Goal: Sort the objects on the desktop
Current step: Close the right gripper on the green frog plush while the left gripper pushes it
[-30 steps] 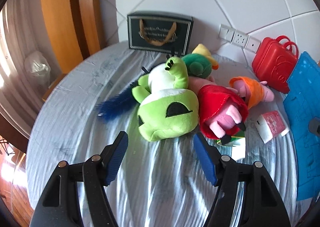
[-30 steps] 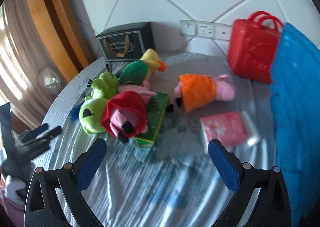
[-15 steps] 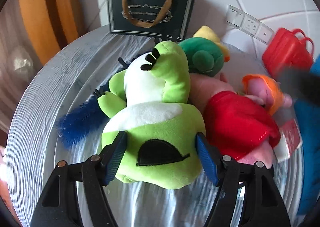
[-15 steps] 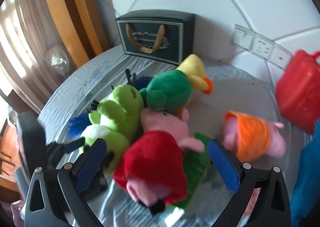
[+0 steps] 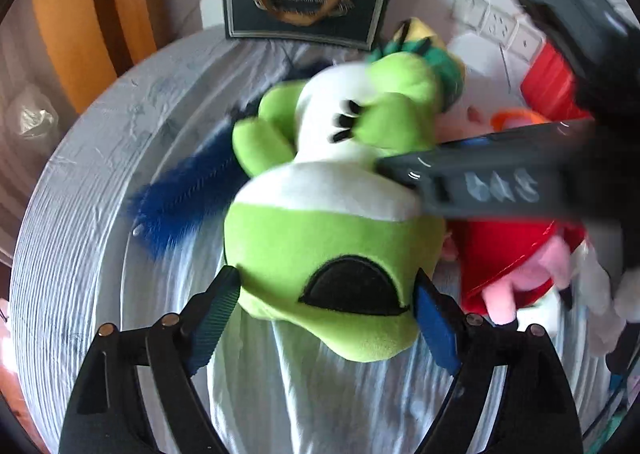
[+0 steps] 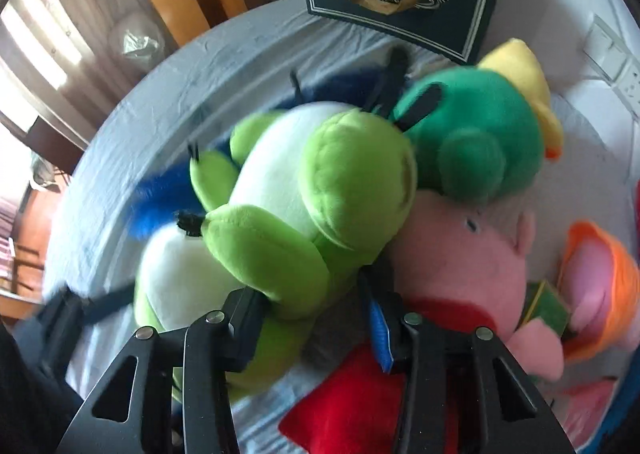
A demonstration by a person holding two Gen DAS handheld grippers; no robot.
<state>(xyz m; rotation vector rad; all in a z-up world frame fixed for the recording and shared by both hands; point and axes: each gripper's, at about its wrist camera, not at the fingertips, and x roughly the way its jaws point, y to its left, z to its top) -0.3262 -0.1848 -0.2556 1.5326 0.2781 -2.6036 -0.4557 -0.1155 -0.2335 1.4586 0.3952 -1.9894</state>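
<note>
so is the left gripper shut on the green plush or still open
Shut on it, as far as shows: the left gripper has both blue pads pressed against the sides of the green plush head.

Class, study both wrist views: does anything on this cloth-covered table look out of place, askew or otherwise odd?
Yes. The lime-green and white plush toy is clamped at both ends: the left gripper pinches its head, the right gripper a limb. The soft toys lie jumbled together, and the red-dressed pink plush pig sprawls over a green box.
</note>
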